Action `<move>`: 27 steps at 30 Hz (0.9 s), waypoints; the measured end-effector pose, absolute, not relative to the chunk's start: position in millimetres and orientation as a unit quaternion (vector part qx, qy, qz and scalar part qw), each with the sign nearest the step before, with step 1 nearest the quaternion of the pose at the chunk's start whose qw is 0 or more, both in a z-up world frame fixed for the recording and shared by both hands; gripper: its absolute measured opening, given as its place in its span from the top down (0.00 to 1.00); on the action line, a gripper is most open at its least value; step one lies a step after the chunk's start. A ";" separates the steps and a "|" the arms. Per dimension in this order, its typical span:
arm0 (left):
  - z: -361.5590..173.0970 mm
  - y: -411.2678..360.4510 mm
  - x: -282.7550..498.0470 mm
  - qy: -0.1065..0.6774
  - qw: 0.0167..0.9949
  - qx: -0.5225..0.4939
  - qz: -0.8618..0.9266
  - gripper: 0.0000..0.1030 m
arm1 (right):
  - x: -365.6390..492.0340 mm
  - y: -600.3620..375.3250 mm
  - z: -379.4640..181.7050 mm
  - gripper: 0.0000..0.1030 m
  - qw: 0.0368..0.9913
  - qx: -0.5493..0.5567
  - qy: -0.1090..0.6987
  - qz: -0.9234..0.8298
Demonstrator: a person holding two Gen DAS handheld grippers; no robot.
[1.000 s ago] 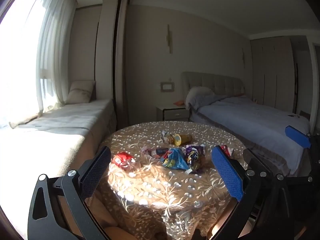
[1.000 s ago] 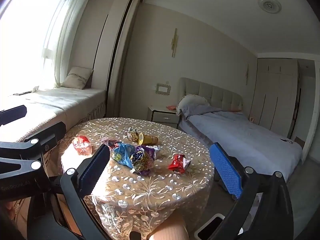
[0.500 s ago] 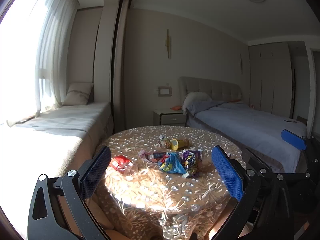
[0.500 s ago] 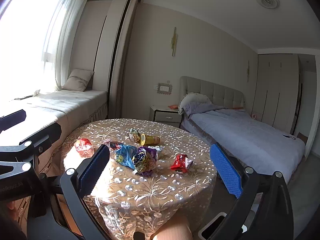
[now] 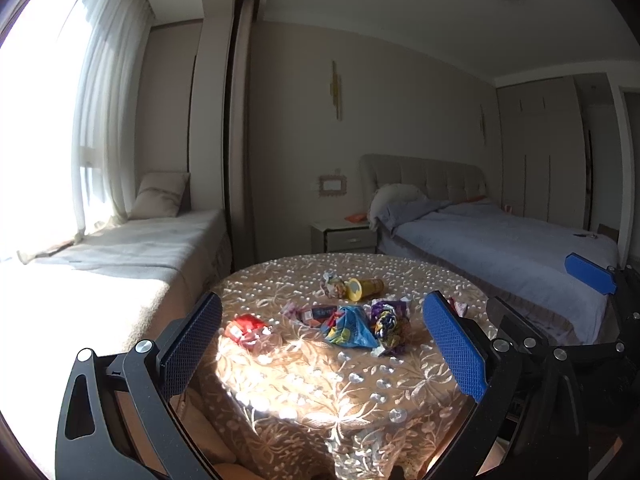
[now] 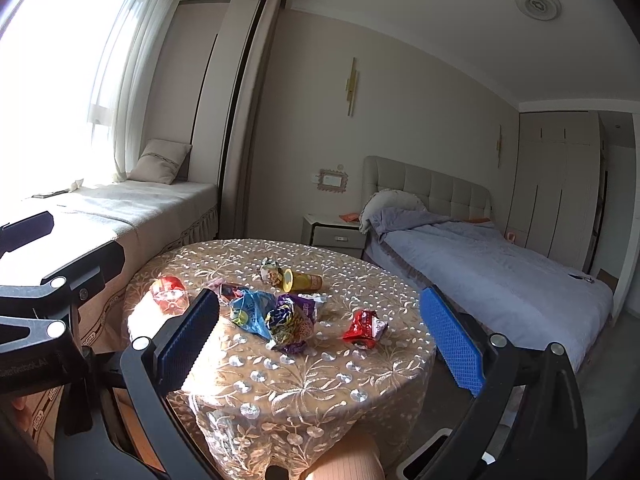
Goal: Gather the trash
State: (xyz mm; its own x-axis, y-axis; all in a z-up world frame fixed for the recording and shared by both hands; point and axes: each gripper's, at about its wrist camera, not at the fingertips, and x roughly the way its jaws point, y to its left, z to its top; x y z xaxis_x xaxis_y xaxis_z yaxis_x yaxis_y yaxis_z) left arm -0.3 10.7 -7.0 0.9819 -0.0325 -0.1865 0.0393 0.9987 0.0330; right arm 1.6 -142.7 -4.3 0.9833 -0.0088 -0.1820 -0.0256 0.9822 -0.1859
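Several snack wrappers lie on a round table (image 5: 320, 384) (image 6: 304, 376) with a lace cloth. A red wrapper (image 5: 247, 330) (image 6: 169, 293) sits at the left, a blue bag (image 5: 349, 327) (image 6: 249, 312) and a purple bag (image 5: 389, 320) (image 6: 294, 322) in the middle, a yellow tube (image 5: 363, 288) (image 6: 302, 281) behind them. Another red wrapper (image 6: 365, 328) lies at the right. My left gripper (image 5: 324, 344) and right gripper (image 6: 316, 340) both hover open on the near side of the table, holding nothing.
A window bench (image 5: 132, 248) with a cushion runs along the left. A bed (image 6: 492, 276) and a nightstand (image 6: 338, 232) stand behind and right of the table. A white bin rim (image 6: 432, 456) shows on the floor at the lower right, beside a person's knee (image 6: 344, 460).
Both cameras have tilted upward a little, so the table and wrappers sit slightly lower in view. Both grippers stay open and nothing on the table has moved.
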 end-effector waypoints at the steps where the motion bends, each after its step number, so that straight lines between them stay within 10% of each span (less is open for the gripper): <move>1: -7.5 9.4 0.2 0.094 0.995 0.020 -0.017 0.05 | 1.8 -142.5 -4.9 0.03 0.991 -0.095 0.092 0.002; 27: -7.7 6.7 2.5 0.098 0.995 0.024 -0.016 0.05 | 3.2 -144.3 -7.3 0.03 0.991 -0.093 0.095 -0.005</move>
